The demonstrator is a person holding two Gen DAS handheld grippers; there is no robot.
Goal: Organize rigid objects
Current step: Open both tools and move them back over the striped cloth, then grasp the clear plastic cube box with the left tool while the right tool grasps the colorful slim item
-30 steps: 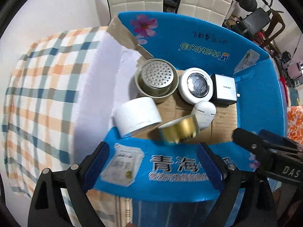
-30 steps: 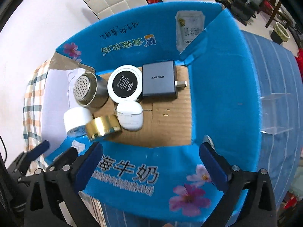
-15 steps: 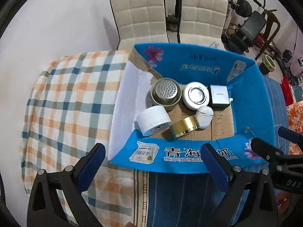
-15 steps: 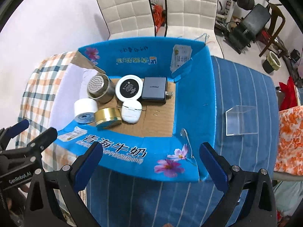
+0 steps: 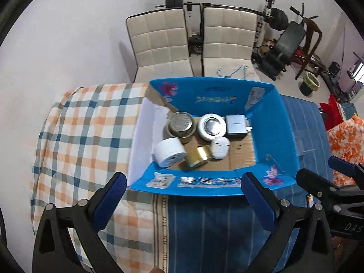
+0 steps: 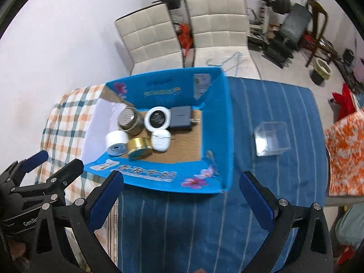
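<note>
An open blue cardboard box (image 5: pixel 273 118) (image 6: pixel 218 113) sits on the table. Inside it lie a perforated metal can (image 5: pixel 180 125) (image 6: pixel 128 120), a white round case (image 5: pixel 211 126) (image 6: pixel 158 119), a grey charger (image 5: pixel 236 125) (image 6: pixel 182 118), a white earbud case (image 5: pixel 220 150) (image 6: pixel 160 140), a gold tin (image 5: pixel 198 157) (image 6: pixel 139 147) and a white tape roll (image 5: pixel 169 152) (image 6: pixel 116 142). My left gripper (image 5: pixel 182 188) is open and empty, held above the box's near wall. My right gripper (image 6: pixel 182 183) is open and empty, above the near wall too.
A clear plastic box (image 6: pixel 270 138) lies on the blue striped cloth (image 6: pixel 284 104) right of the blue box. A checked cloth (image 5: pixel 86 132) covers the table's left part. Two white chairs (image 5: pixel 193 38) stand behind the table. Gym gear (image 5: pixel 286 43) stands at the back right.
Both grippers have pulled back and up from the box, so the box looks smaller and the chairs and room come into view. Both stay open. The objects in the box have not moved.
</note>
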